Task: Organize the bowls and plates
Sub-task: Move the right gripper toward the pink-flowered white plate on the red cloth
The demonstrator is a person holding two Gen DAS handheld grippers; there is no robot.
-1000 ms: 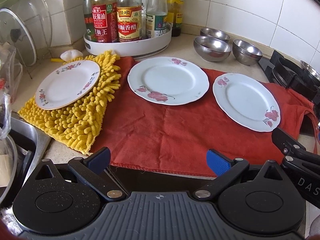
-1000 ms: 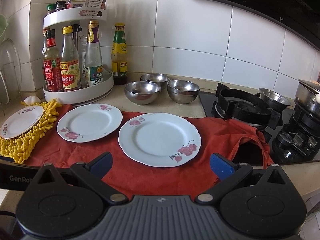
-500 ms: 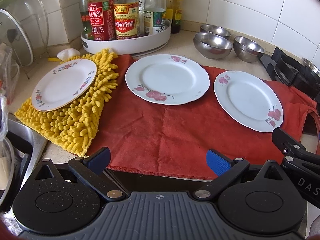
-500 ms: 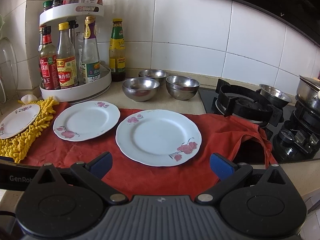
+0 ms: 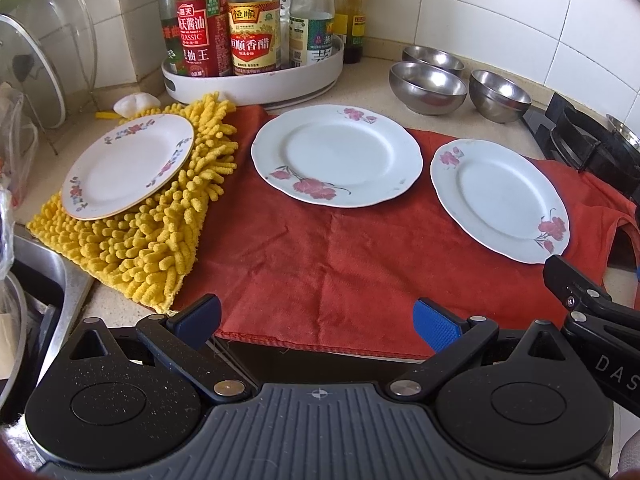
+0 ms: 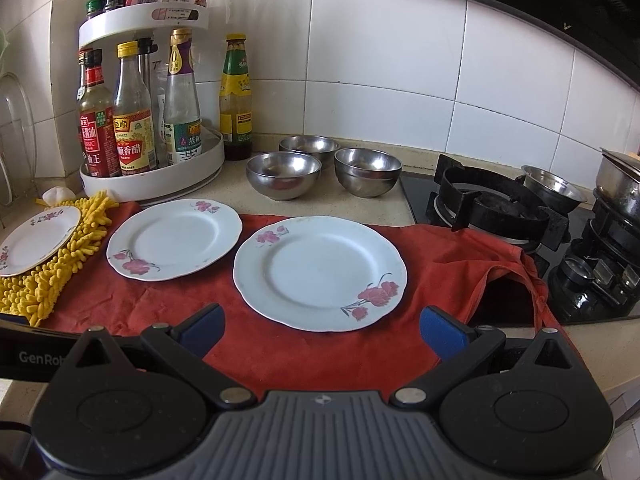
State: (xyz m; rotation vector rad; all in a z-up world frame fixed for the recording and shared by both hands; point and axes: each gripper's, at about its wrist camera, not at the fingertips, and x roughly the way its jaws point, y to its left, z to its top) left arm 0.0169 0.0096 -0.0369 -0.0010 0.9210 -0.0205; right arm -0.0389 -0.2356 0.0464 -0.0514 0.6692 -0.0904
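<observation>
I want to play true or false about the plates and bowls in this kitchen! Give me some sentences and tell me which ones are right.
1. Three shiny steel bowls sit on the counter behind the red cloth. True.
2. The small gold-rimmed flowered plate lies on the fluffy yellow mat. True.
3. The two big white plates with red flowers are stacked together. False: they lie side by side, apart, on the red cloth.
4. The right gripper is holding a plate. False: it is open and empty.
5. The left gripper is open. True.
</observation>
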